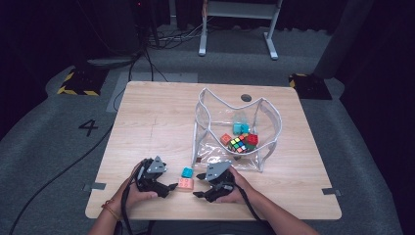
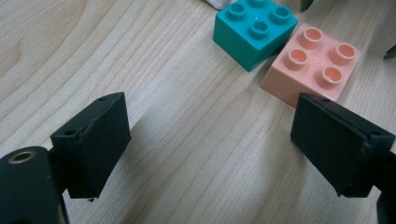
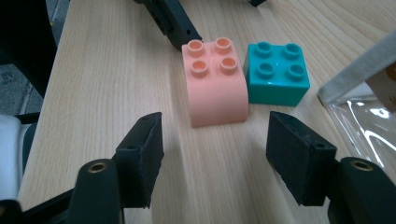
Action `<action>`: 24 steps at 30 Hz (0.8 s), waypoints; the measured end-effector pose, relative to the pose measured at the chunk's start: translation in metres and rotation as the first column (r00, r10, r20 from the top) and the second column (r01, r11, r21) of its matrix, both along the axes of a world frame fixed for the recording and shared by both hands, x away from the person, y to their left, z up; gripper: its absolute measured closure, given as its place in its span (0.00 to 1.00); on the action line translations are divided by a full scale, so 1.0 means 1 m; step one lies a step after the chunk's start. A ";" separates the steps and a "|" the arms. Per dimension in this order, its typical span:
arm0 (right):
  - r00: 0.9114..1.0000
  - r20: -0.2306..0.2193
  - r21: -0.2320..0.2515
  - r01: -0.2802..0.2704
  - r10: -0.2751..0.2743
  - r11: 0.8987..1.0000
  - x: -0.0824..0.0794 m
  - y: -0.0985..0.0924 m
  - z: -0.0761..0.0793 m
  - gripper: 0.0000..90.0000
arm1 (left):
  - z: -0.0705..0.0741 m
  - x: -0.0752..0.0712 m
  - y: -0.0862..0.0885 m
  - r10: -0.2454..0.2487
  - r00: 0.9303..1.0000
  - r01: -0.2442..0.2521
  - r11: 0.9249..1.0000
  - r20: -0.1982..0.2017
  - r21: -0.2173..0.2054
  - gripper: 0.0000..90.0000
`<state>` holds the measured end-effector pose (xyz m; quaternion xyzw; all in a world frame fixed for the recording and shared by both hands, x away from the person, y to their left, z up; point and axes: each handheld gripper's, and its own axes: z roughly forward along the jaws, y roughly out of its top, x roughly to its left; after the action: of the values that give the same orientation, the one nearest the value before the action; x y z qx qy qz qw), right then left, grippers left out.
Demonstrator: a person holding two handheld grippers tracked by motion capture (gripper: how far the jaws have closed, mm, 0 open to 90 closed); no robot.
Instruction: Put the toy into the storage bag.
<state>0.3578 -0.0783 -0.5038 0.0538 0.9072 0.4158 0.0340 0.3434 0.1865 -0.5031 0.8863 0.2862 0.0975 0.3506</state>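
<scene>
The table (image 1: 147, 112) is a pale wood top on a grey carpet, and the person's forearms come in over its near edge. Toward its far right stands a clear pouch (image 1: 266, 142) with white trim, its mouth gaping upward; inside lie a puzzle cube (image 1: 238, 144), a red brick (image 1: 252, 139), an orange one beside them and a teal piece further back (the plastic glare makes that one hard to read). The left gripper (image 1: 172, 186) rests low near the front edge, its jaws spread wide with nothing but bare wood between them; in the left gripper view the right-hand pad (image 2: 334, 140) sits just short of the pink brick's near corner, apart from it. The right gripper (image 1: 199, 184) faces it from the other side, jaws parted and pinching nothing. Between the two grippers, just in front of the pouch's near left corner, sits the pink brick (image 3: 215, 84), studs up, with one rounded edge turned toward the right gripper and lying ahead of its pads, not between them. Touching its side is the smaller teal brick (image 3: 276, 72), also studs up, the nearer of the two to the pouch.
</scene>
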 end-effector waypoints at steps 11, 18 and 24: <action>1.000 -0.021 -0.013 0.022 -0.022 1.000 -0.003 0.015 0.000 0.51 | 0.000 -0.001 -0.003 0.012 1.000 -0.012 1.000 -0.002 0.002 0.13; 1.000 -0.013 0.004 0.020 -0.020 1.000 -0.005 0.011 0.000 0.66 | 0.000 -0.001 -0.001 0.004 1.000 -0.004 1.000 -0.002 0.003 0.13; 1.000 0.016 0.009 -0.009 0.008 1.000 -0.002 -0.006 0.000 0.66 | 0.000 -0.001 -0.001 0.002 1.000 -0.002 1.000 -0.005 -0.001 0.13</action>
<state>0.3556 -0.0841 -0.5034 0.0468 0.9053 0.4203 0.0393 0.3422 0.1859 -0.5032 0.8862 0.2882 0.0954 0.3500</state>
